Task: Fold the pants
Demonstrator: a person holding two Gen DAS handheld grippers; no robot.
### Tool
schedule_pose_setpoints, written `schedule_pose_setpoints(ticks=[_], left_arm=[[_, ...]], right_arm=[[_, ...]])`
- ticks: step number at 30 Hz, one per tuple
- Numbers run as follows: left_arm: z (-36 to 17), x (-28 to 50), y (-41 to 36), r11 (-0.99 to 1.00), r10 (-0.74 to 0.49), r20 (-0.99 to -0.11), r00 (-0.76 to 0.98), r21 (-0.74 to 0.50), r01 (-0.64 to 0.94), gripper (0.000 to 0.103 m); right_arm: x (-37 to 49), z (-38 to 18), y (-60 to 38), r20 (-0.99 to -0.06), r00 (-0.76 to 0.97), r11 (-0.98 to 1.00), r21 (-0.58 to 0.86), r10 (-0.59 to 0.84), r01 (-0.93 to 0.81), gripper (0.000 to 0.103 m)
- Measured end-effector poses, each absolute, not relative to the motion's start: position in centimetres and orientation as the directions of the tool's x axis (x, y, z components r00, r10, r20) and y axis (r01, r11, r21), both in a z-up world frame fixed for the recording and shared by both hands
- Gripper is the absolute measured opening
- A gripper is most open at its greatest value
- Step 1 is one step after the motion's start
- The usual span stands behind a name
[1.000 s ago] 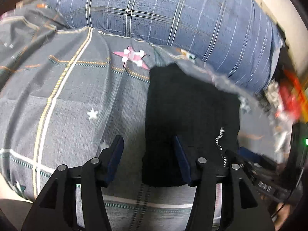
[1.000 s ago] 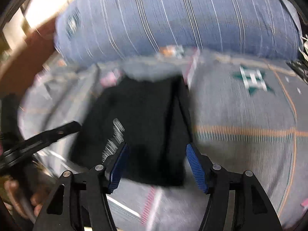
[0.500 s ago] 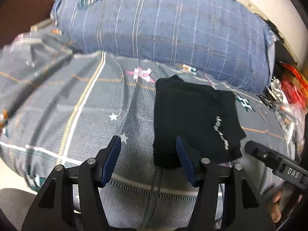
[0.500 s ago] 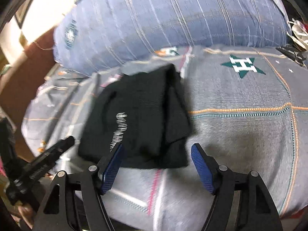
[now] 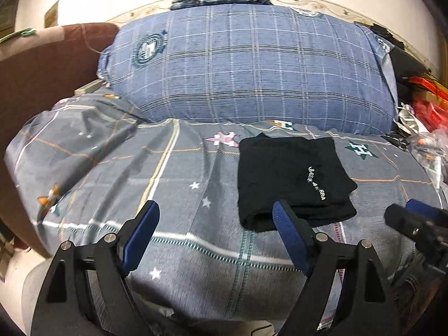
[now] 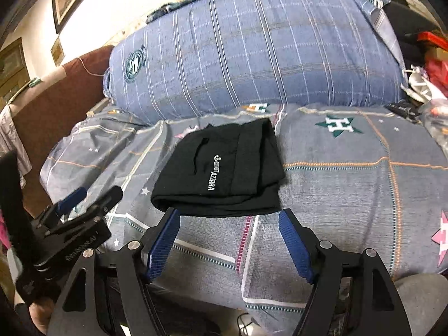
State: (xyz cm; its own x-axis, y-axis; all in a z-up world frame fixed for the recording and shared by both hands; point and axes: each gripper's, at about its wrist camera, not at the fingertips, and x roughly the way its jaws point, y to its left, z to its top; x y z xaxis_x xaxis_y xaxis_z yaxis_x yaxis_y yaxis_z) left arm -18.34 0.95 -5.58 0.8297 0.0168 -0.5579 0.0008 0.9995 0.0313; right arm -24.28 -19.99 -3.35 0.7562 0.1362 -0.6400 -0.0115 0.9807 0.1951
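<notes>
Black gripper [image 5: 215,214] frames, blue ribbed pads [image 6: 163,242], silver screws

Matt black cloth pants [image 6: 224,168], seemingly soft

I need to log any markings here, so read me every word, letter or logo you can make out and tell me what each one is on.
"AZZRRA": white lettering on the folded black pants; the curly characters before it are unreadable.
"H": white letter in a green star on the grey bedsheet.
Round crest on the blue plaid pillow: too small to read.
Embossed word on the left gripper body: too blurred to read.
</notes>
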Motion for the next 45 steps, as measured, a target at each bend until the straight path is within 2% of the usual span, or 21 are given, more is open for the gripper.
schedule_pose_setpoints(ticks=[6, 11, 21, 45], left_arm=[[-4.8, -20.2, 1.9, 1.000, -0.004, -0.574, 0.819, -0.015, -0.005, 0.084], [-4.5, -20.3, 2.0, 0.999, 0.048, -0.559, 0.828, 0.044, -0.028, 0.084], [-4.8, -19.7, 2.8, 0.999, 0.038, -0.590, 0.806, 0.010, -0.039, 0.084], [-4.5, -19.9, 2.5, 0.999, 0.030, -0.571, 0.821, 0.032, -0.014, 0.084]], right_arm=[[-24.9, -3.0, -20.1, -0.621, 0.774, 0.983, 0.184, 0.127, -0.013, 0.077], [-24.4, -3.6, -20.1, -0.642, 0.750, 0.976, 0.215, 0.159, -0.023, 0.077], [-25.0, -3.0, -19.5, -0.620, 0.775, 0.986, 0.165, 0.121, -0.023, 0.077], [-25.4, -2.4, -19.1, -0.599, 0.794, 0.991, 0.127, 0.100, -0.029, 0.077]])
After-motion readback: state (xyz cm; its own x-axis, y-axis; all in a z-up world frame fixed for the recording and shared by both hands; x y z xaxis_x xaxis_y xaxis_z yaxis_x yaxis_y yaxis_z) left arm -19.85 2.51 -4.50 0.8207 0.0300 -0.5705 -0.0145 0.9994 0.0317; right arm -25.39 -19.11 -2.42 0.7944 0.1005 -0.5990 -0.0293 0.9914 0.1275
